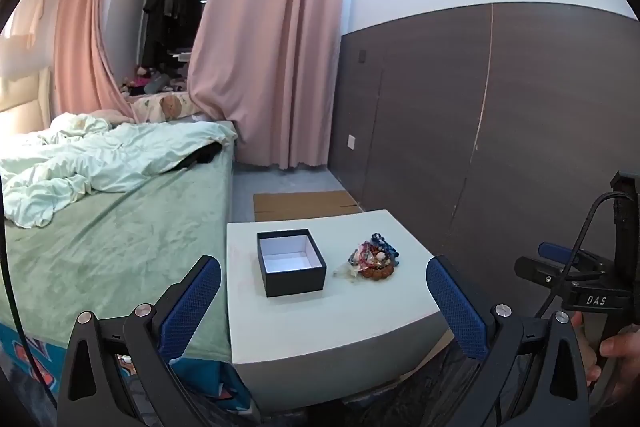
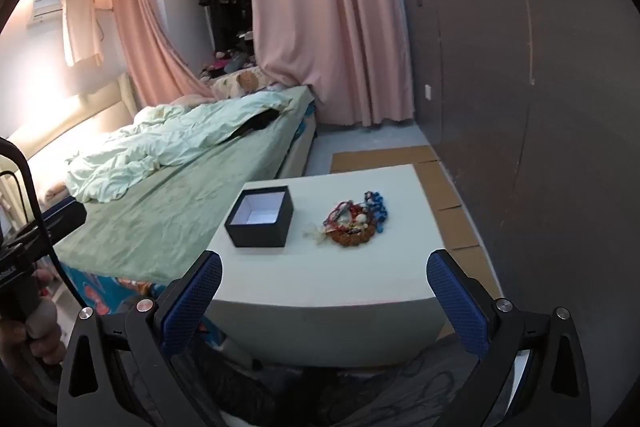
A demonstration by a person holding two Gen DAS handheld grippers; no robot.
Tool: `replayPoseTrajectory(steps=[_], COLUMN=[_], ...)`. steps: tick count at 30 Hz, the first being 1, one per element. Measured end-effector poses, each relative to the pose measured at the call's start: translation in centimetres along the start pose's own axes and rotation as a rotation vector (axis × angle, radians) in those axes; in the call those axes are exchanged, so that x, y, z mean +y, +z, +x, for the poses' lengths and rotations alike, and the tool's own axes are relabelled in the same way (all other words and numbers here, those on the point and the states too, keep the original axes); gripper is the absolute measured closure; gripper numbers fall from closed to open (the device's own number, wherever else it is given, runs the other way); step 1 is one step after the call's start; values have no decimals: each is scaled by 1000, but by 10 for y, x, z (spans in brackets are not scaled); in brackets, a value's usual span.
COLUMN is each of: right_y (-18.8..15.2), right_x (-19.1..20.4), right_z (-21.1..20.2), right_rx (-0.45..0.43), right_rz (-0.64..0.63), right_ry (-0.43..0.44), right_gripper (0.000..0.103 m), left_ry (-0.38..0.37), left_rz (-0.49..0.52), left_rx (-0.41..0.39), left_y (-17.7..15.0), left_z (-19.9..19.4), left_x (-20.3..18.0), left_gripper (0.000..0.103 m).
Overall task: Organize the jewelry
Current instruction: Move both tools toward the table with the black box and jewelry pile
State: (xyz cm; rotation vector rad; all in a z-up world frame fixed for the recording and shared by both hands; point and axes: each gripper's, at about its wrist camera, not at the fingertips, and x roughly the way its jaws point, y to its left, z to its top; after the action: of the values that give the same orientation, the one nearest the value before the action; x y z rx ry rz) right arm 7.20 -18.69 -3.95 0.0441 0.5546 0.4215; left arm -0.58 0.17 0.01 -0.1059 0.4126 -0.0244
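An open black box point(image 1: 290, 263) with a white, empty inside stands on the left part of a white table point(image 1: 320, 323). A pile of bead jewelry point(image 1: 374, 259) in blue, red and brown lies to its right. Both show in the right wrist view too: the box point(image 2: 260, 222) and the pile point(image 2: 354, 221) on the table point(image 2: 332, 279). My left gripper point(image 1: 322, 301) is open and empty, short of the table's near edge. My right gripper point(image 2: 324, 297) is open and empty, also held back from the near edge.
A bed point(image 1: 100, 227) with a green sheet and rumpled duvet adjoins the table's left side. A dark wall panel point(image 1: 500, 127) runs along the right. Flattened cardboard point(image 1: 304, 205) lies on the floor behind the table. Pink curtains point(image 1: 264, 47) hang at the back.
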Motion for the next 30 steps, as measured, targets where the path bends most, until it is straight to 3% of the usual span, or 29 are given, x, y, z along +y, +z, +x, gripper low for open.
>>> replayPoseTrajectory(steps=[11, 30], right_y=[-3, -5], right_x=[-10, -14], right_z=[-8, -12], right_rx=[-8, -19], right_rz=[16, 31], right_ry=[-4, -14], right_gripper=[1, 1], left_ry=[-18, -17], left_rz=[-15, 9], left_rx=[32, 14], left_y=[-2, 3], left_z=[10, 4], left_x=[-7, -17], left_gripper=[0, 0])
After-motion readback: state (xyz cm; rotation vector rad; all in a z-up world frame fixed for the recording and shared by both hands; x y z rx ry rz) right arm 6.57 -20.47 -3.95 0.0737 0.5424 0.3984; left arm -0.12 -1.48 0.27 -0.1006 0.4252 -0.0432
